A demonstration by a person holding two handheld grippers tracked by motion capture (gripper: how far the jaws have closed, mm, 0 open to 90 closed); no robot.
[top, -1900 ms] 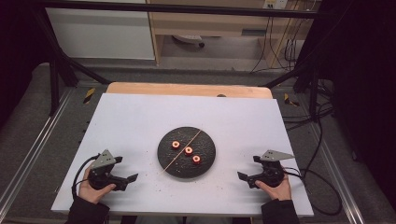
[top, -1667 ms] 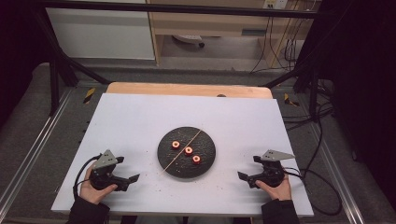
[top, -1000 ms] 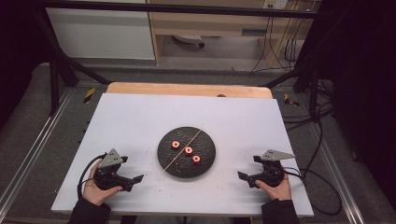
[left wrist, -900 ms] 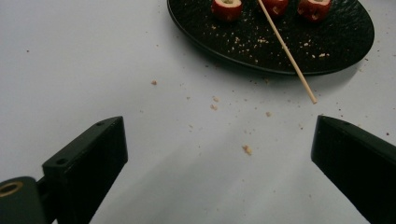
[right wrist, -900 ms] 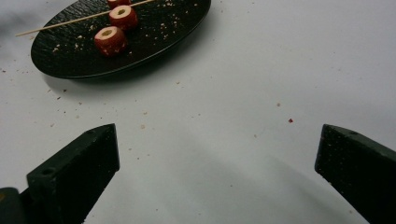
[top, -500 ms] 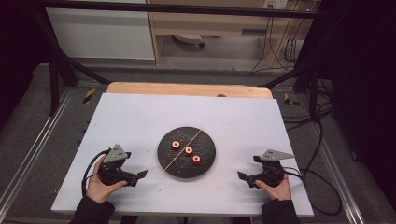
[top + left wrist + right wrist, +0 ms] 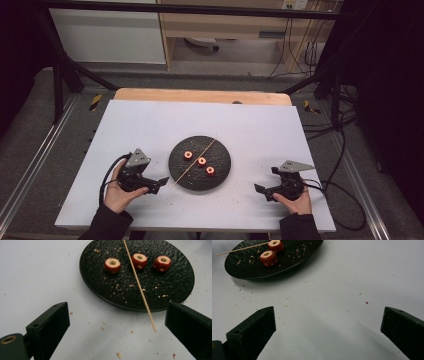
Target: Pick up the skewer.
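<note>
While both grippers sit spread wide, a skewer [image 7: 139,285] lies across the plate [image 7: 175,287].
Left gripper [image 7: 161,182] at lower left nears the skewer's tip; right gripper [image 7: 260,190] holds nothing.

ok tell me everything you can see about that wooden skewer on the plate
The skewer is a thin, pale, straight stick that looks like bamboo or wood. It lies flat across the black textured plate, passing between the cored red fruit pieces. Its near end juts past the rim over the white table. The open left gripper faces that end without touching it.
</note>
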